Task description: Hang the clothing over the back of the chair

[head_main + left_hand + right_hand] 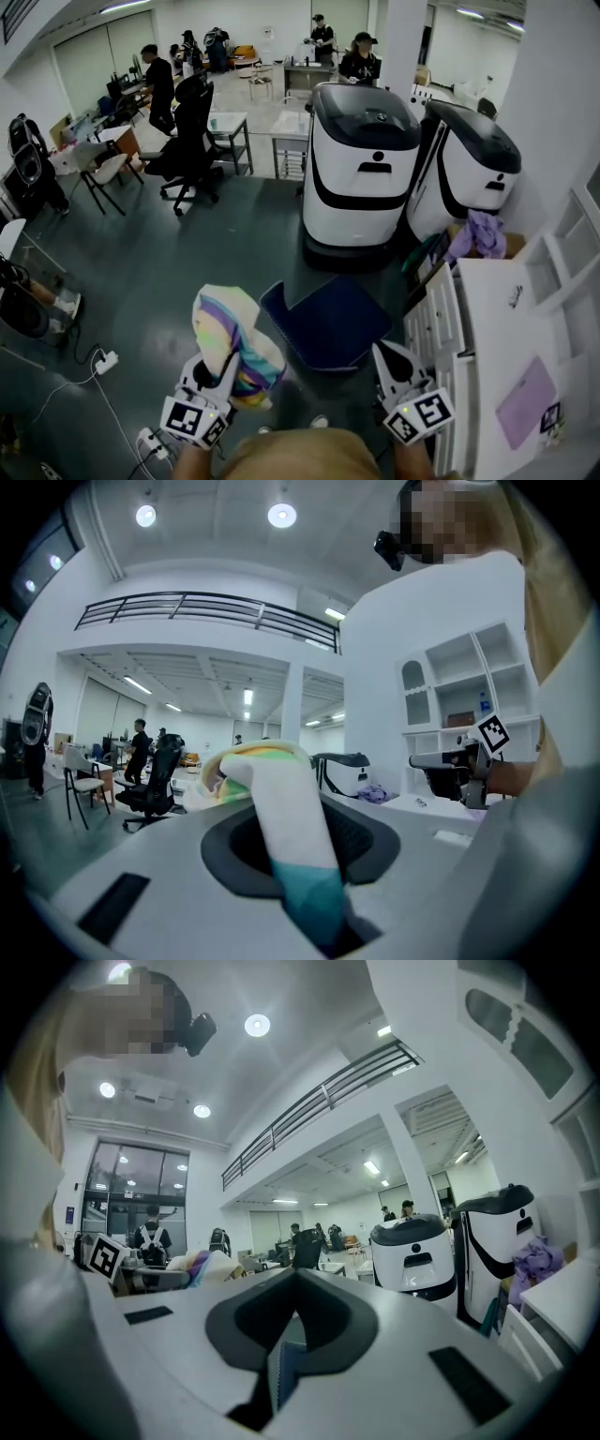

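My left gripper (220, 370) is shut on a pastel striped garment (230, 337) that bunches up above its jaws at the lower left of the head view. In the left gripper view the cloth (281, 799) runs up out of the jaws and folds over their tips. A dark blue chair (330, 326) stands on the floor just ahead, between the two grippers. My right gripper (389, 354) sits to the chair's right with its fingers together and nothing in them. In the right gripper view the jaws (298, 1283) meet at the tip, and the garment (202, 1262) shows off to the left.
Two tall white robot units (361, 169) (469, 164) stand behind the chair. White shelving (506, 309) lines the right side, with purple cloth in a box (478, 234) beside it. A black office chair (192, 141), desks and people are at the back left. A power strip (105, 361) lies on the floor.
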{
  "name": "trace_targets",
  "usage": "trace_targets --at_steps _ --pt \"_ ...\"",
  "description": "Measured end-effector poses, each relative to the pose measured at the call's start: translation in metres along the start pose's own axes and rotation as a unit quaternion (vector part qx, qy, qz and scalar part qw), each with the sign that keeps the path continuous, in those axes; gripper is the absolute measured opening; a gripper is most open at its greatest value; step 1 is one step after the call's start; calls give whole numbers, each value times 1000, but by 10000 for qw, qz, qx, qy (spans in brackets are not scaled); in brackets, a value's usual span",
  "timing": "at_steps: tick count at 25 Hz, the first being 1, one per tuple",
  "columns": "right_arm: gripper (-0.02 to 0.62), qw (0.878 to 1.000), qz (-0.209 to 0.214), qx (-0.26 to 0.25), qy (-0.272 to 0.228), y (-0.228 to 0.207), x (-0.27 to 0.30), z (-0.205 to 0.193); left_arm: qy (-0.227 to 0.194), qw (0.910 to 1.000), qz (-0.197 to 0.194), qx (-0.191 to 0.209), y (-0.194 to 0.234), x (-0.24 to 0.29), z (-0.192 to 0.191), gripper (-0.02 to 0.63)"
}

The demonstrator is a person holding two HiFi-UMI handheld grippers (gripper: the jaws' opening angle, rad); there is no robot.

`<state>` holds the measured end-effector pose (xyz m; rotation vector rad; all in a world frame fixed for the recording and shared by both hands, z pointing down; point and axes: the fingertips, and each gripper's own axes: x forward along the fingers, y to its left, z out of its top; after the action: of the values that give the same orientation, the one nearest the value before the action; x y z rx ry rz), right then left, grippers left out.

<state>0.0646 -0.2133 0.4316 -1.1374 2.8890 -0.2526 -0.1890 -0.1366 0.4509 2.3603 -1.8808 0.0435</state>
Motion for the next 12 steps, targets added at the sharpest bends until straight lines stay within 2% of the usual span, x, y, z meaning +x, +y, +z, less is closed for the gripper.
trace_targets --at_steps 7,12 --pt "5 9998 154 107 -5 13 15 -7 350 9991 89 200 16 -3 -20 95" --pt "4 9999 90 77 -27 20 13 -6 498 9981 -67 355 22 2 -32 95"
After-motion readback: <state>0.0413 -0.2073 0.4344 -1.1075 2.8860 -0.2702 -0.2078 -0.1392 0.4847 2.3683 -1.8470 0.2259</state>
